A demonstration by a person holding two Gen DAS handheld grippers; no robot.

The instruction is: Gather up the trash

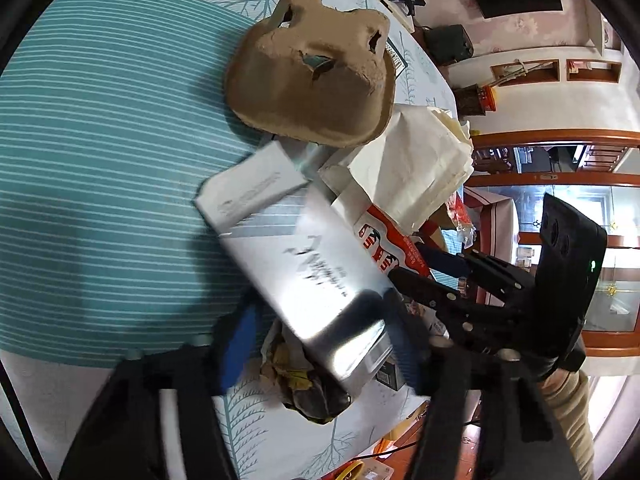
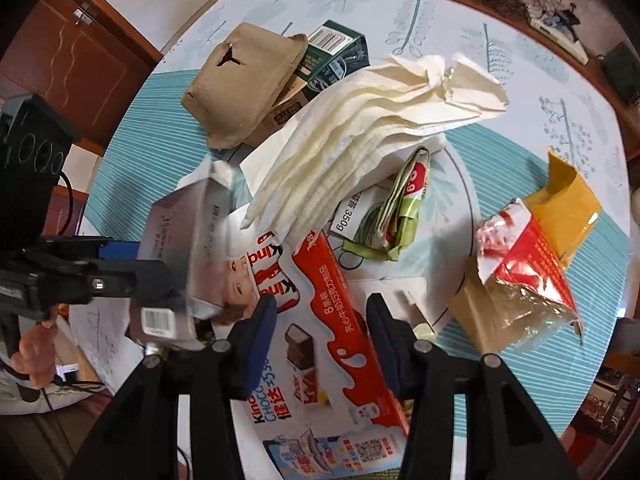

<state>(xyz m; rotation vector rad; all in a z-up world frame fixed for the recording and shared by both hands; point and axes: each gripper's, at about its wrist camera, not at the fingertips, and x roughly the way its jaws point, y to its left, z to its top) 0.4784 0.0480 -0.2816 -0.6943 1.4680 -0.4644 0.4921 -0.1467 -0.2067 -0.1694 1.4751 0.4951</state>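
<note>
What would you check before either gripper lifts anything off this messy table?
1. Left gripper clamped on silver box: ok, the box sits between its fingers, tilted up.
2. Right gripper gripping Kinder box: cannot tell; the fingers straddle it, but contact is unclear.
3. Kinder box free to lift: not ok, the napkin stack overlaps its far end.
4. Grippers clear of each other: ok, though close.
5. Trash bin within reach: cannot tell, none in view.

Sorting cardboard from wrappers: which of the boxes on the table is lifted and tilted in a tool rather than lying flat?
The silver-white glossy carton: the left tool holds it tilted, while the red-and-white chocolate box lies flat.
</note>
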